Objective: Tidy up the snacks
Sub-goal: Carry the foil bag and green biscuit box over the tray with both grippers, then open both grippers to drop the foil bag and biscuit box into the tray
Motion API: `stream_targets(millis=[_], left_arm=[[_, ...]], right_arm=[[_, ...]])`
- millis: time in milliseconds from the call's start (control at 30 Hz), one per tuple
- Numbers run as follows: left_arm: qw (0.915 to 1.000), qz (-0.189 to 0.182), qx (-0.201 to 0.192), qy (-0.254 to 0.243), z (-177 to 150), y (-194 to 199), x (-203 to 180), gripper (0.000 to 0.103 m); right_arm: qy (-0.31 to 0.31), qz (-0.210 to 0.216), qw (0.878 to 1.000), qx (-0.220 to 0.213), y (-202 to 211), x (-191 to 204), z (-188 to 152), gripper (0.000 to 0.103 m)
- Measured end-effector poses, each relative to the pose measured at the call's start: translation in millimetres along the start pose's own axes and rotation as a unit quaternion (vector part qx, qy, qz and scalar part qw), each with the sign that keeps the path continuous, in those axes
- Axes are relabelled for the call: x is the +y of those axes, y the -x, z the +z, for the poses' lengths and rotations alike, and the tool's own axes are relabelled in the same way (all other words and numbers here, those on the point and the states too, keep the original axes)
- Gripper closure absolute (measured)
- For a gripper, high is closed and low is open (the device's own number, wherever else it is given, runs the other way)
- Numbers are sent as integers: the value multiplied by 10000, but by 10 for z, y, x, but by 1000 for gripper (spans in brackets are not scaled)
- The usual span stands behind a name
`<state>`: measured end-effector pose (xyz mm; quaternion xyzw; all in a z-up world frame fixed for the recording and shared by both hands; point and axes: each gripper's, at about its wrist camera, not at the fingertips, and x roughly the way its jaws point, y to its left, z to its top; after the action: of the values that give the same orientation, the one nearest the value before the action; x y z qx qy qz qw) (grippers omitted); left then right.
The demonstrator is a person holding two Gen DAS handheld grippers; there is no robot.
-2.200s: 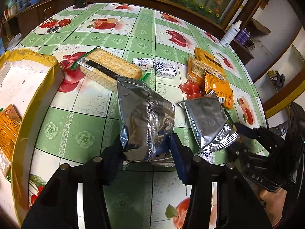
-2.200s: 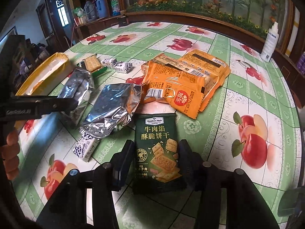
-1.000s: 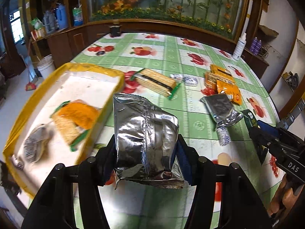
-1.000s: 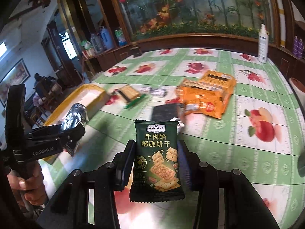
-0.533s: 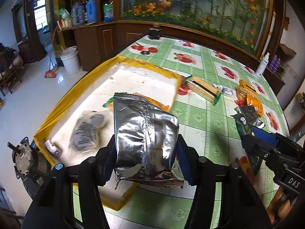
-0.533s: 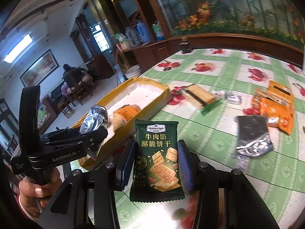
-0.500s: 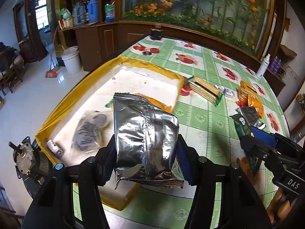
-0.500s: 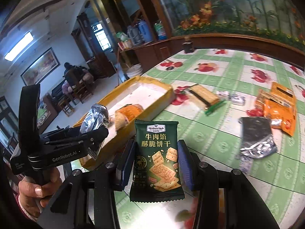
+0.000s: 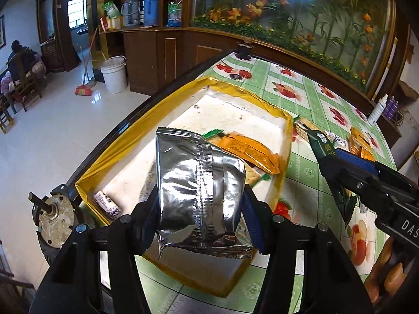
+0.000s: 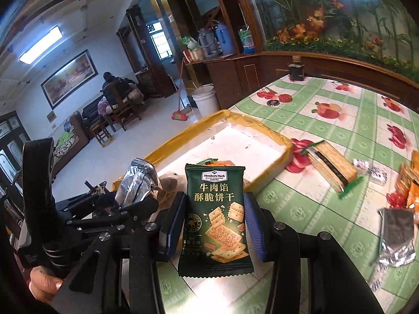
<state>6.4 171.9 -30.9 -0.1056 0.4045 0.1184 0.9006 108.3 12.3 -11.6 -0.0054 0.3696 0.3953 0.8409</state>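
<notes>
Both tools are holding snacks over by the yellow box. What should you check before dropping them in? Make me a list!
1. Left tool grips the silver packet firmly: ok.
2. Right tool grips the green cracker packet firmly: ok.
3. Silver packet is above the yellow box, not the floor: ok.
4. Green cracker packet is over the box: cannot tell; it looks near the box's edge.
5. Box has free room among the orange packet and small wrapped candy: ok.
6. The two tools stay apart: ok.
</notes>
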Motion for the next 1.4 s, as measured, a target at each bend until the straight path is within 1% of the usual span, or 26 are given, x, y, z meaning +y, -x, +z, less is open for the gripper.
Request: stream_targets(millis=[133,400,500,567,733,767,800,833,867,900,933,967,1000,1133,1200,1267,1400], left_arm=[[10000,55,21,79,33,-74,95,46],[9994,287,51,196,142,-256,244,46],[9991,373,46,182,149,-299,263,46],[9992,367,33,169,157,-317,265,46],[9989,440,25,130,189,-336,259,46],[9989,452,36,127,192,-334,260,46],[9988,465,53,146,194,-334,265,44],[9987,475,107,171,196,-340,272,43],[9986,472,128,188,196,-337,280,41],[9986,480,115,203,199,-328,281,36],[9984,519,84,219,199,-304,285,34],[9982,554,41,223,202,-278,282,31],[9981,571,-21,227,200,-241,278,31],[9976,621,-200,244,204,-107,237,30],[9972,663,-284,220,202,-48,199,29],[9971,648,-352,194,197,14,146,25],[9972,577,-462,132,191,123,24,25]], right_arm=[[72,53,10000,26,-162,51,108,58],[163,85,9996,194,-661,110,334,58],[189,69,9994,267,-824,94,368,58],[172,67,9993,316,-909,63,380,58],[134,90,9990,407,-1036,18,387,58],[139,91,9990,424,-1053,16,386,57],[156,82,9988,457,-1071,16,384,54],[175,37,9987,486,-1084,17,380,54],[187,-6,9986,497,-1085,18,379,52],[182,-3,9987,478,-1067,18,379,46],[173,2,9989,428,-1035,12,378,43],[168,-22,9992,358,-980,3,373,38],[160,-40,9994,305,-930,-8,363,36],[27,-93,9999,93,-656,-108,324,34],[-56,-151,9999,-5,-501,-167,287,32],[-137,-215,9996,-119,-336,-232,236,29],[-263,-361,9986,-272,-55,-335,149,23]])
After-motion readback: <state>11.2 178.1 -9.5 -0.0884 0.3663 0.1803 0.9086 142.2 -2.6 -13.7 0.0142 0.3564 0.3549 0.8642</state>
